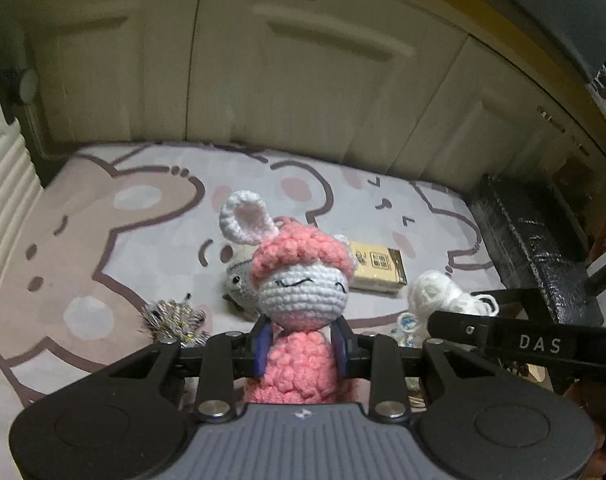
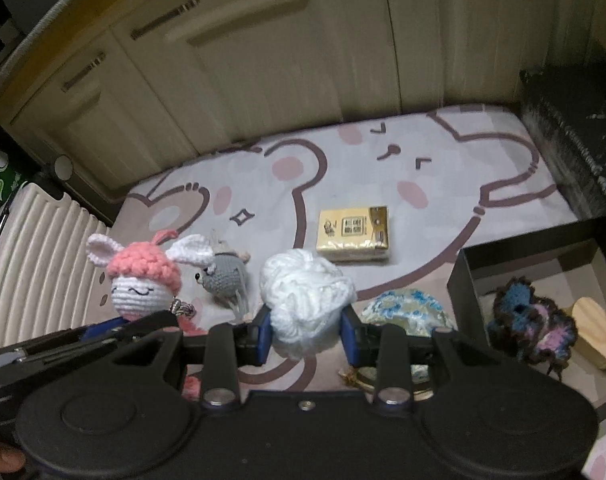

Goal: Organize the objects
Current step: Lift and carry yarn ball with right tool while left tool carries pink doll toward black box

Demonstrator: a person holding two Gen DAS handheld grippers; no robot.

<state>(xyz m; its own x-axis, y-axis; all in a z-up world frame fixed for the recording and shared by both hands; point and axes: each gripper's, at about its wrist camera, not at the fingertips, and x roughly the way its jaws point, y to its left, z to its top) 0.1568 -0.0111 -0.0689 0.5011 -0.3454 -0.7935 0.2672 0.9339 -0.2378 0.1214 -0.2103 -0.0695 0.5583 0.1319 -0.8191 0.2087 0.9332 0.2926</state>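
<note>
My left gripper (image 1: 302, 346) is shut on a pink and white crochet bunny doll (image 1: 299, 280), held upright above the mat; the doll also shows in the right wrist view (image 2: 143, 280). My right gripper (image 2: 306, 334) is shut on a ball of white yarn (image 2: 305, 292), which also shows in the left wrist view (image 1: 435, 292). A grey crochet mouse (image 2: 225, 274) lies on the mat between them. A yellow tissue pack (image 2: 355, 232) lies further back. A blue-patterned pouch (image 2: 407, 312) lies right of my right gripper.
A black open box (image 2: 461, 280) at the right holds a dark blue-pink crochet piece (image 2: 531, 320) and a wooden piece (image 2: 597, 328). A silver tinsel bundle (image 1: 175, 320) lies on the cartoon mat (image 1: 103, 240). Cream cabinets (image 1: 263, 80) stand behind; a ribbed white panel (image 2: 35, 260) is at left.
</note>
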